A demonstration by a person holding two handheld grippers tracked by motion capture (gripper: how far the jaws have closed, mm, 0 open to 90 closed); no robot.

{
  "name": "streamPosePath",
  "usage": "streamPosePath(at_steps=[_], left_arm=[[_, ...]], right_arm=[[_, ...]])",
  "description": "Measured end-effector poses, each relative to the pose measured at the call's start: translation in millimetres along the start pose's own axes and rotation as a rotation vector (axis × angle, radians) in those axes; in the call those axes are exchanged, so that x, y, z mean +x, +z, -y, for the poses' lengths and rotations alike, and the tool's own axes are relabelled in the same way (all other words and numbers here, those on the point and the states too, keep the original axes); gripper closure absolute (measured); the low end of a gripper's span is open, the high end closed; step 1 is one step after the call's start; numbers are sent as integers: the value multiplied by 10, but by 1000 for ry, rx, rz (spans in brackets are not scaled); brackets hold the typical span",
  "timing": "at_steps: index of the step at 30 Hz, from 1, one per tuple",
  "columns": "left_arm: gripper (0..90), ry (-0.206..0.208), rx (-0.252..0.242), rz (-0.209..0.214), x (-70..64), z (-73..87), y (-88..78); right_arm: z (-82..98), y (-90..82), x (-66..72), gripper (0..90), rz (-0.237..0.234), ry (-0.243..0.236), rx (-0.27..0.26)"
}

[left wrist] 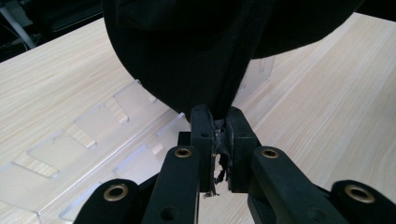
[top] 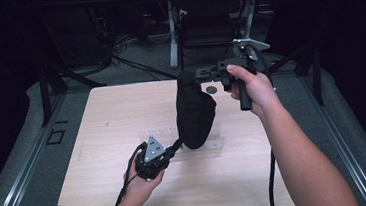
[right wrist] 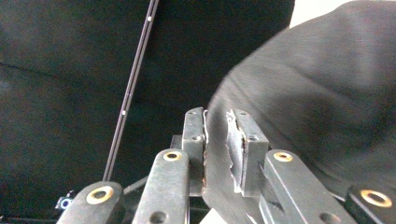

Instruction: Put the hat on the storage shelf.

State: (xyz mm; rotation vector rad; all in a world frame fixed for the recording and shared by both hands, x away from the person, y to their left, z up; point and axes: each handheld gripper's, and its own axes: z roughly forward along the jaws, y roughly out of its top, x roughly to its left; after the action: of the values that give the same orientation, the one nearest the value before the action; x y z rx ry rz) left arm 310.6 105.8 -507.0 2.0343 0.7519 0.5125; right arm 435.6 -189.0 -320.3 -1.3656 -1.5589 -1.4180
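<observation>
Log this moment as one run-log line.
left hand-held gripper: shut on black cloth | right hand-held gripper: shut on black cloth | cloth: lifted above table

The room around the table (top: 129, 198) is lying in near darkness, while overhead light is evenly brightening the pale wood. The black cloth (top: 194, 112) is casting only a faint shadow beneath itself. In the right gripper view the cloth (right wrist: 322, 102) is showing motion blur. In the left gripper view the tabletop edges are curving from lens distortion.
</observation>
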Motion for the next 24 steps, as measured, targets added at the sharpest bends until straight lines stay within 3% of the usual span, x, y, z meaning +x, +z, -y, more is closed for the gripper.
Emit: streamPosePath(at_steps=[5, 11, 18, 20, 24], left_arm=[[854, -8, 13, 2, 30, 43, -4], [855, -51, 21, 25, 99, 108, -3], [851, -77, 86, 21, 171, 278, 91], [847, -100, 71, 37, 193, 333, 103], [847, -97, 79, 27, 161, 351, 113]], right_arm=[[22, -95, -21, 759, 24, -4, -11], [47, -147, -63, 757, 36, -10, -2], [70, -189, -104, 753, 60, -14, -8], [83, -215, -108, 753, 66, -17, -9], [90, -259, -121, 753, 75, -15, -14]])
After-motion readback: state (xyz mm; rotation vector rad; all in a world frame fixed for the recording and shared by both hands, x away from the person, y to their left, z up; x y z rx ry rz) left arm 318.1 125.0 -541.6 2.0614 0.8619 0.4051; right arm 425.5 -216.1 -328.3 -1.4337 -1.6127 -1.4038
